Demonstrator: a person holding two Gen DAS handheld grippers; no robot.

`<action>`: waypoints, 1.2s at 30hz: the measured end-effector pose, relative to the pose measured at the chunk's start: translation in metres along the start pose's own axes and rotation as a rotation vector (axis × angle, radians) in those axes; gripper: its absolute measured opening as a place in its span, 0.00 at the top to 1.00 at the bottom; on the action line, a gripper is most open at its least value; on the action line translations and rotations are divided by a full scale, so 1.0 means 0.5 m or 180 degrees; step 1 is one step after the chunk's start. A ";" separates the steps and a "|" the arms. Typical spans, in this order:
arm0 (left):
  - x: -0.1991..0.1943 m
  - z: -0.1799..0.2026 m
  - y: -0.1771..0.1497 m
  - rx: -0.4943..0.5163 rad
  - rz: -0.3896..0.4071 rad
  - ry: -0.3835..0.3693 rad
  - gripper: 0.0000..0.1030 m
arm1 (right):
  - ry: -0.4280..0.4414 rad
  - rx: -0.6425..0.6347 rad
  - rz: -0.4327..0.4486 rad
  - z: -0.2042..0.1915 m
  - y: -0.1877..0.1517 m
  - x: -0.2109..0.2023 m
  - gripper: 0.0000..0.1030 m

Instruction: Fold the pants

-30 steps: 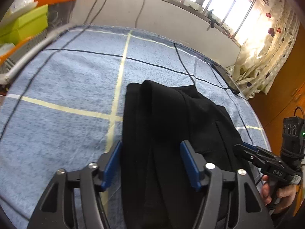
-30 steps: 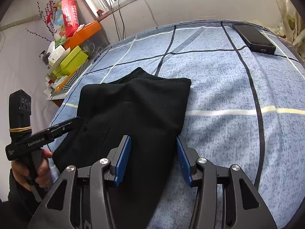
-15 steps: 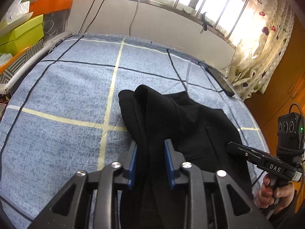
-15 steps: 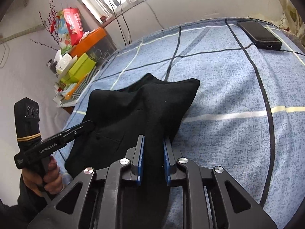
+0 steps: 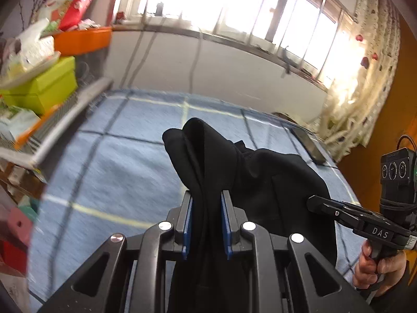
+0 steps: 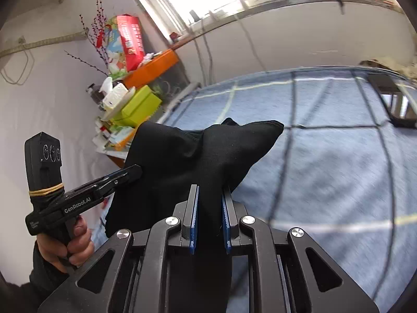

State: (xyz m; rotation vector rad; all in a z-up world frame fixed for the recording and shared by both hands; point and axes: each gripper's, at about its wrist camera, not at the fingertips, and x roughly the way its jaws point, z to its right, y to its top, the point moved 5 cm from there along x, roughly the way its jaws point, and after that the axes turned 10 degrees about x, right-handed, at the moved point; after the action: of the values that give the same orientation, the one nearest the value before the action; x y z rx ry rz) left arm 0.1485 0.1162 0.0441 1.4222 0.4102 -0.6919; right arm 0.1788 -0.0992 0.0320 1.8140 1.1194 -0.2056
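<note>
From my left wrist view, the green box (image 5: 44,88) sits far left of the pants, stacked among clutter under an orange tray (image 5: 83,40). The blue checked bedspread (image 5: 109,161) runs beneath and beyond the pants. My left gripper (image 5: 207,208) has just been closing, and its blue pads (image 5: 188,224) now pinch a thick bunch of the black pants (image 5: 208,161). The cloth rises above the jaws in a rounded hump and drapes off to the right. Right of the pants lies a dark phone (image 5: 308,147) on the bedspread, near the curtain (image 5: 365,78). Further right, my right gripper (image 5: 311,201) meets the pants' edge from the side, with my right hand (image 5: 378,266) around its handle.

From my right wrist view, my left hand (image 6: 65,245) holds the other tool left of the pants (image 6: 195,156), and my left gripper (image 6: 136,169) there touches the cloth's left edge. In the middle, my right gripper (image 6: 209,203) has also just been closing and pinches a fold of the pants between its pads (image 6: 194,221). The cloth peaks above the jaws, held up off the bedspread (image 6: 325,169), which is motion-blurred. The phone (image 6: 393,101) lies well right of the pants.
</note>
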 end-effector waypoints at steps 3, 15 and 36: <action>0.018 -0.044 0.013 0.0017 -0.0053 0.0121 0.79 | 0.0017 -0.0001 -0.0105 -0.015 0.010 0.061 0.84; 0.081 -0.120 -0.049 -0.0055 -0.0310 0.0408 0.67 | -0.0694 -0.0598 -0.0183 0.004 -0.026 0.094 0.71; -0.082 0.042 -0.202 0.0244 -0.0154 0.0812 0.68 | -0.0836 -0.1277 -0.0106 -0.086 -0.204 -0.033 0.67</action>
State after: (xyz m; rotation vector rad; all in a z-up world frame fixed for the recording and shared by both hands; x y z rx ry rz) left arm 0.0490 0.1029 -0.0031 1.5840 0.6244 -0.5713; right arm 0.0780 -0.0631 -0.0009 1.3699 0.9284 -0.2144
